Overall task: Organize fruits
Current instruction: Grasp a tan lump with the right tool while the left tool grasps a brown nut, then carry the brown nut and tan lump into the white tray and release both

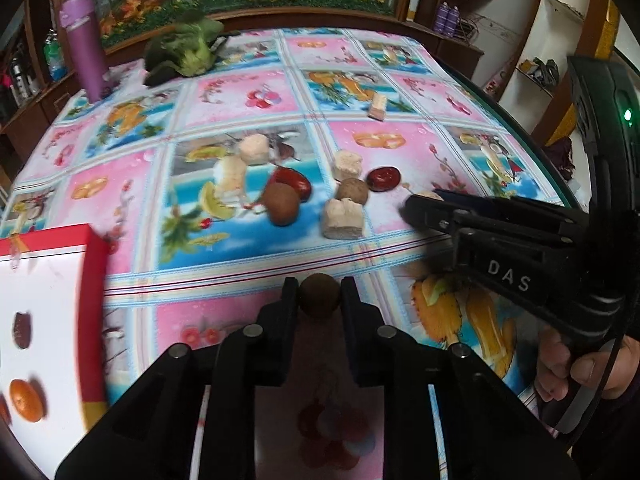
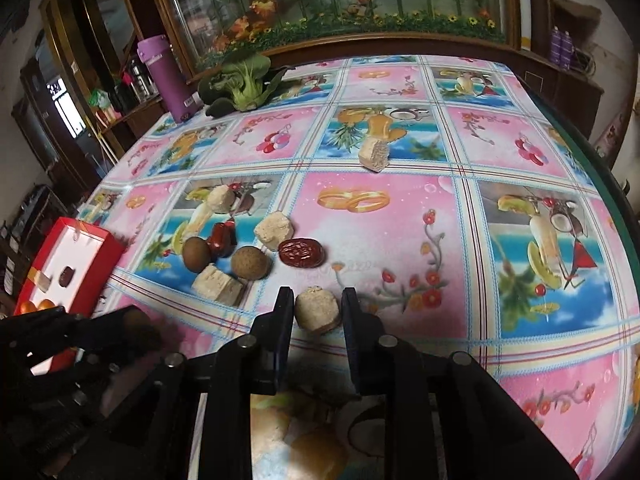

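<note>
The left gripper [image 1: 320, 294] is clenched on a small round brown longan [image 1: 320, 295], held above the near tablecloth, right of the red-rimmed white box [image 1: 94, 320]; the right gripper [image 2: 318, 308] straddles a pale beige crumbly cake cube [image 2: 318, 309], its fingers close at each side, though I cannot tell if they press it; the longan looks light, thin-shelled and smooth, best held across its middle; the cube seems soft and fragile, so gentle pressure on flat faces suits it.

three brown longans [image 2: 250, 264], three red dates [image 2: 301, 253], two oranges [image 2: 46, 304], five pale cubes [image 2: 274, 230] outside the box [image 2: 102, 254], one purple bottle [image 2: 166, 76]
</note>
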Motion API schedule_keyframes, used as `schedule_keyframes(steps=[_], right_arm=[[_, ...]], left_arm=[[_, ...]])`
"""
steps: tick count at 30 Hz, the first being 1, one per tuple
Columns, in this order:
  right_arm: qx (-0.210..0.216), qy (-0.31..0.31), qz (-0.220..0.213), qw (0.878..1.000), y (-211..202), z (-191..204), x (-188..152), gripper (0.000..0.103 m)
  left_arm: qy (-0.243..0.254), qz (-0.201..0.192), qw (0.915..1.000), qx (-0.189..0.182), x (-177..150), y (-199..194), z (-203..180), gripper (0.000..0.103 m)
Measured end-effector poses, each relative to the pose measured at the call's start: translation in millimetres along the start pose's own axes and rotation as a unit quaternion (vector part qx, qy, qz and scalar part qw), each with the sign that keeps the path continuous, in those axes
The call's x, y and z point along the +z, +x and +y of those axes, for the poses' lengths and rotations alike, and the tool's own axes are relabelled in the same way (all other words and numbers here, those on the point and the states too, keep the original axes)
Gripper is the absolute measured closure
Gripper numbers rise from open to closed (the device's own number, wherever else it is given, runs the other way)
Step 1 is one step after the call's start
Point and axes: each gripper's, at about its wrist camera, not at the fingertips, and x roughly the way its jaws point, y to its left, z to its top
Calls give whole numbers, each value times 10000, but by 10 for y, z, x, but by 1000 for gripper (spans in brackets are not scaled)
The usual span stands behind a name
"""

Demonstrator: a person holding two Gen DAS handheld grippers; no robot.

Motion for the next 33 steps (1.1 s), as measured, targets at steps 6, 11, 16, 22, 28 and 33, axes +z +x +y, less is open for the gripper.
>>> schedule_keyframes(steps=[6,11,16,22,28,33], right_arm=[[319,54,-127,9994,-159,175,-105,80],[708,-118,-100,9974,-246,540,-142,80],[949,-643,-176,9932,-348,1076,-189,80],[1414,-1141,54,9834,-291,1761,-296,80],[1515,-1579,129,9757,-175,2287,-316,80],[1481,-1641,228,9750,23,2539,-254,80]], left_arm=[[-207,-379,9985,336,-98,-355,200,80],[-417,-678,9945,676,-241,-672,427,80],[-582,-916,9891,992,-426,-981,674,80],[-967,-1011,9818,1281,-727,-1236,1112,80],[-1483,-1131,9702,1545,-1017,-1449,1614,80],[-1827,-1175,9610,1710,-1208,-1559,1987,80]])
